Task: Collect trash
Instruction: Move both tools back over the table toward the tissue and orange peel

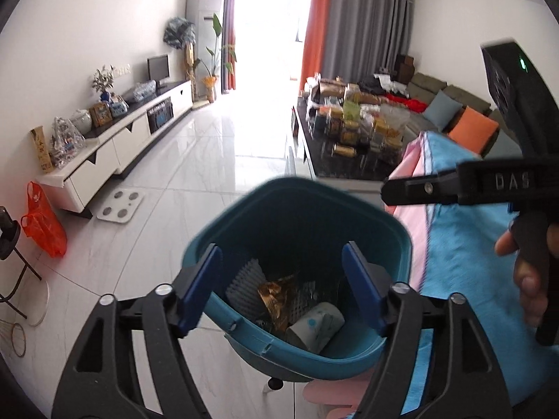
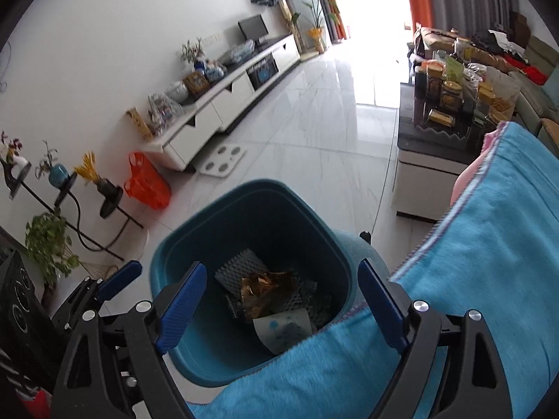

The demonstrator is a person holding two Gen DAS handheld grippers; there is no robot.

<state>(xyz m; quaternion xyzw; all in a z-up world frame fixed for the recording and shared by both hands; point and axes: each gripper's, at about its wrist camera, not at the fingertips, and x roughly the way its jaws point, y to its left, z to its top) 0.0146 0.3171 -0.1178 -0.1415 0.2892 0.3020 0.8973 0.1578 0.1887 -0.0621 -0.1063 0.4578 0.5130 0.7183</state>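
In the left wrist view, the left gripper (image 1: 283,286) is seen at the lower centre of the frame, its jaws spread wide and nothing pressed between its blue pads; it is released. Behind and below it a teal trash bin (image 1: 300,209) is shown, filling the lower middle of the frame. Inside the bin a white ridged piece (image 1: 244,284), a crumpled golden wrapper (image 1: 277,295) and a pale printed paper cup (image 1: 319,324) are seen lying together near the bottom.

At the right edge of that view the right gripper (image 1: 401,190) is seen from the side, held by a hand (image 1: 531,272); only one black finger tip shows there. A blue towel (image 1: 464,237) with a pink cloth (image 1: 412,174) under it is spread at the right of the frame, just beside the bin.

In the right wrist view, the right gripper (image 2: 283,307) is shown at the lower centre, likewise released, its jaws apart with nothing gripped. The bin (image 2: 251,202) is seen between and beyond its fingers, with the wrapper (image 2: 265,288) and the cup (image 2: 283,330) inside. The towel (image 2: 482,244) covers the right and lower part of the frame and overlaps the bin's near rim. The left gripper (image 2: 118,279) shows at the lower left.

An orange plastic bag (image 2: 148,185) is seen on the floor at the left, near a white TV cabinet (image 2: 223,104).
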